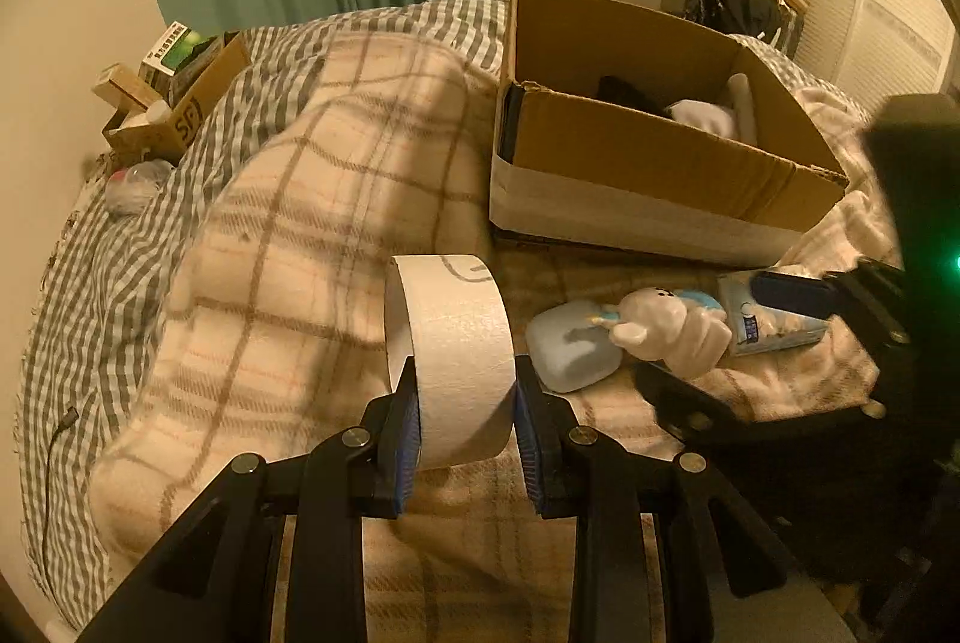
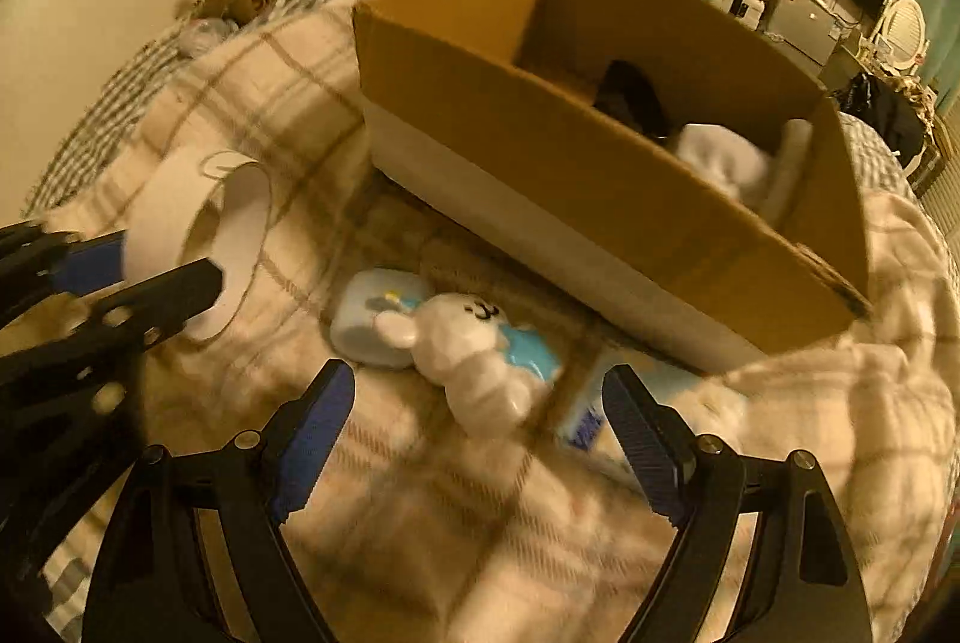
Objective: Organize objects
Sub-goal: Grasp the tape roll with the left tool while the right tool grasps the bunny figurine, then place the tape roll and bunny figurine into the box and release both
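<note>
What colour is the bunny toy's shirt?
Light blue, on a white bunny toy. The right wrist view shows it best.

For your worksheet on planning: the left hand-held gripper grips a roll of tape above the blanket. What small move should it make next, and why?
Probably carry the roll of tape up and across toward the open cardboard box. The left hand-held gripper is already shut on the roll, and the box holds other items, with open space left inside.
</note>
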`<state>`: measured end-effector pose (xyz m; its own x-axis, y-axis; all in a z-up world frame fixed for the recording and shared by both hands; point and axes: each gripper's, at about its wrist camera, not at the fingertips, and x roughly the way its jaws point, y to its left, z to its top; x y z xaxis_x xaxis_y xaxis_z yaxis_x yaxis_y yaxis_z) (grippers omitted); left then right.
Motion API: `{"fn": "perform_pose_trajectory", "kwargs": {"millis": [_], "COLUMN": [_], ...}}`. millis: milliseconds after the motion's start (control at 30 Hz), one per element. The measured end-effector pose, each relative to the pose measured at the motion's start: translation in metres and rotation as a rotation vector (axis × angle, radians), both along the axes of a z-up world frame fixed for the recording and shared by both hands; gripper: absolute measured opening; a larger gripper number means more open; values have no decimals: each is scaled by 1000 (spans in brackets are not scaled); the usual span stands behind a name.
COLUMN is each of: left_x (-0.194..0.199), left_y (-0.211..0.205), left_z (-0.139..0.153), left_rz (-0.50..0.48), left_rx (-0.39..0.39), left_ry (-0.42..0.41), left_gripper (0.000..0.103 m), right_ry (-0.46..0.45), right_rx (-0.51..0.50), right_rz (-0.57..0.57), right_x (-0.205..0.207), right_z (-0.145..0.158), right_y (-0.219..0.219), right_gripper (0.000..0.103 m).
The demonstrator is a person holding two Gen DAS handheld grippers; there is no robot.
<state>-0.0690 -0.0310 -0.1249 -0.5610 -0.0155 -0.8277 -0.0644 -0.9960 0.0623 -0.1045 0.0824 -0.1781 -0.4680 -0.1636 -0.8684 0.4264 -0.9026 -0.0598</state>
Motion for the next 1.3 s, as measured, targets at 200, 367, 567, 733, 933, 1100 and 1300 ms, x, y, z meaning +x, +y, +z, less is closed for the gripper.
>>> {"fn": "perform_pose_trajectory", "kwargs": {"millis": [200,367,567,733,933,1100,1300], "left_x": [-3,-3,1,9,20,23,6], "left_y": [-5,-4,0,6,14,24,44], "left_z": [-6,-6,-2,13,40,76,121], "left_rz": [9,5,-3,-29,-74,-104,-164], "left_rx": [9,6,-7,-16,42,49,10], "left_ry": [-12,-13,-1,34,60,113,170], "left_gripper": [28,28,28,28,28,28,28], "right_ry": [-23,-49,-11,64,131,203,288], "right_rx": [7,-1,-34,-71,-108,-116,-158], "right_rz": [-2,12,-4,-29,-58,-77,-120], "right_x": [-23,-21,-3,14,35,45,36], "right_z": [-22,-28,-9,28,79,120,166], "right_y": [-5,-4,6,19,39,53,70], "right_gripper": [69,60,59,59,59,59,59]}}
